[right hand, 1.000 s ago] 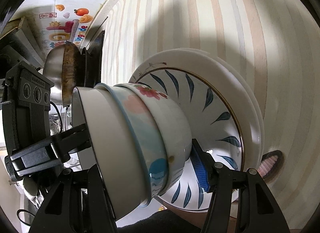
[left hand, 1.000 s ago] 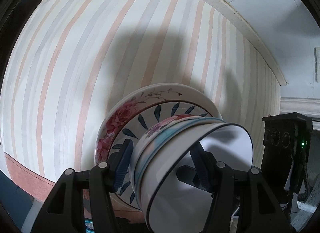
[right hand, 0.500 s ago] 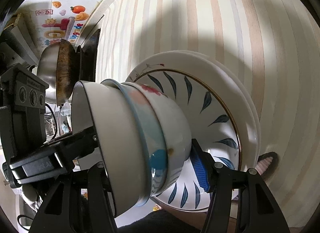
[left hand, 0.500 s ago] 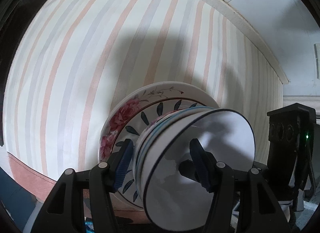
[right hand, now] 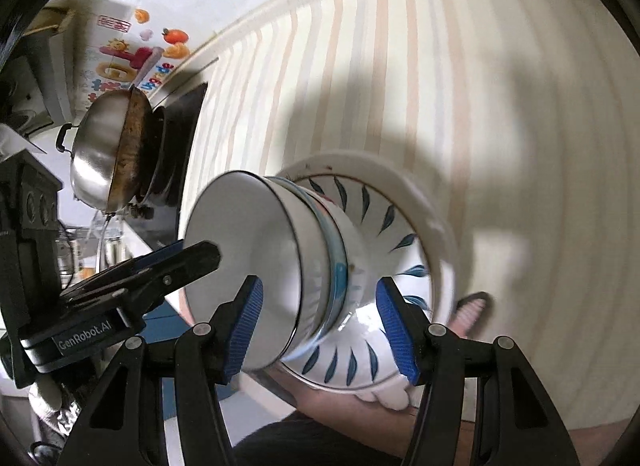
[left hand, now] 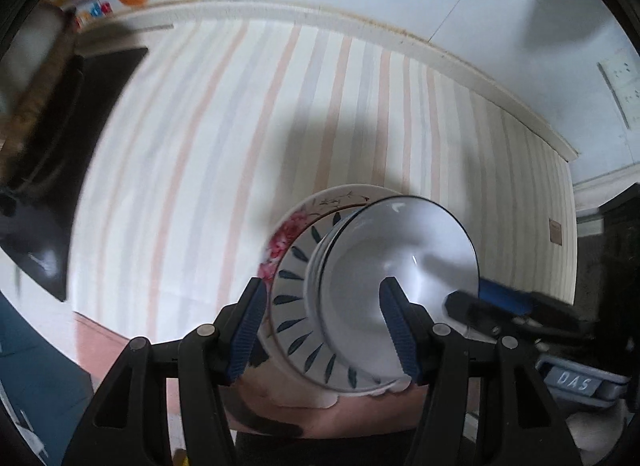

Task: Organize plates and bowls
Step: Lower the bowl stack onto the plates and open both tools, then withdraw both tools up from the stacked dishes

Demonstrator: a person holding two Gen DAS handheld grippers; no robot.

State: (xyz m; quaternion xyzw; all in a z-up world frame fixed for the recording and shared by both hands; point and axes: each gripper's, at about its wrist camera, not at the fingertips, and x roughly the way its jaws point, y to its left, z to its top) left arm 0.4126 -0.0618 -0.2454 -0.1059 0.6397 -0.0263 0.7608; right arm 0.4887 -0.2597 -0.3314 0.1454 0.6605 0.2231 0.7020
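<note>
A stack of dishes sits between both grippers: a rose-patterned plate (left hand: 280,242) at the base, a blue-leaf plate (left hand: 292,306) on it, and nested bowls topped by a white dark-rimmed bowl (left hand: 400,258). My left gripper (left hand: 322,328) is shut on the stack, with one pad under the plates and the other inside the top bowl. My right gripper (right hand: 320,326) is shut on the same stack from the opposite side, across the white bowl (right hand: 248,246) and the leaf plate (right hand: 388,225). Each gripper's finger shows in the other's view. The stack hangs over the striped counter (left hand: 240,145).
A steel wok (right hand: 104,157) stands on a black stove (left hand: 60,153) at the counter's far end, below wall stickers (right hand: 132,57). A raised white ledge (left hand: 440,53) backs the counter, and a wall socket (left hand: 620,77) is above it. A pink slipper (right hand: 472,310) lies on the floor.
Both views have pulled up and away from the counter and tilted. The stack looks smaller, and the stove and wall stickers have come into the left view. Both grips are unchanged.
</note>
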